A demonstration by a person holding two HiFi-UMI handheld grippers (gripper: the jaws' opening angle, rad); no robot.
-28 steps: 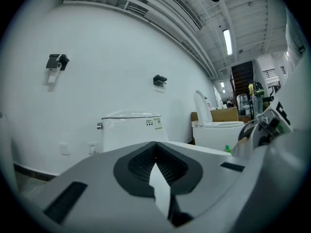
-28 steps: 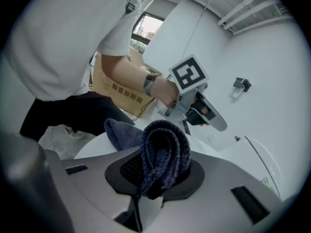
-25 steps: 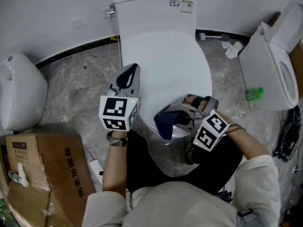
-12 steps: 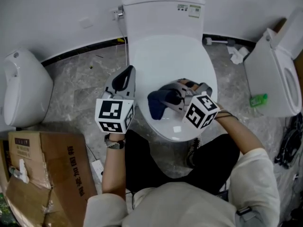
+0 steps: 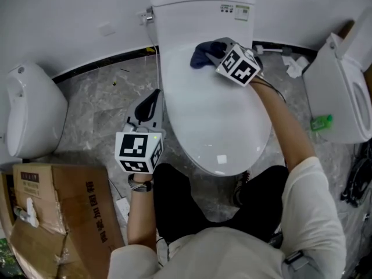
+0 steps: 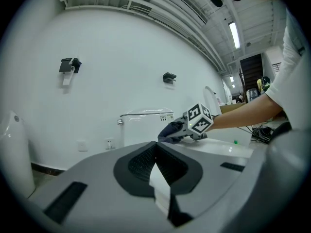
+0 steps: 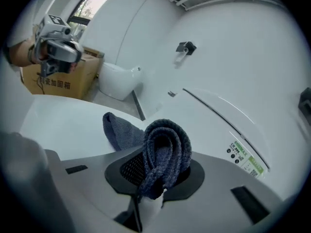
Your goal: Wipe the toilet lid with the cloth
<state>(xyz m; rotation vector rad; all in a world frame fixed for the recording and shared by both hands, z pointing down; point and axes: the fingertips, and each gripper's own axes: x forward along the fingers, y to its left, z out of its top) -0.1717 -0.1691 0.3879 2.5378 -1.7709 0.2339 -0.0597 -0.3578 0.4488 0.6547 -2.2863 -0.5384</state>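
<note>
Mid-wipe, I judge. Your right gripper [image 5: 216, 50] clamps the dark blue cloth [image 5: 200, 54] at the back of the toilet lid [image 5: 215, 121], near the tank [image 5: 195, 7]. Your left gripper [image 5: 152, 102] is clenched and empty beside the lid. Next: drag the cloth forward with even pressure.

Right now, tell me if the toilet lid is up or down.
Down: the toilet lid lies flat, and the right tool holds the cloth against its top.
</note>
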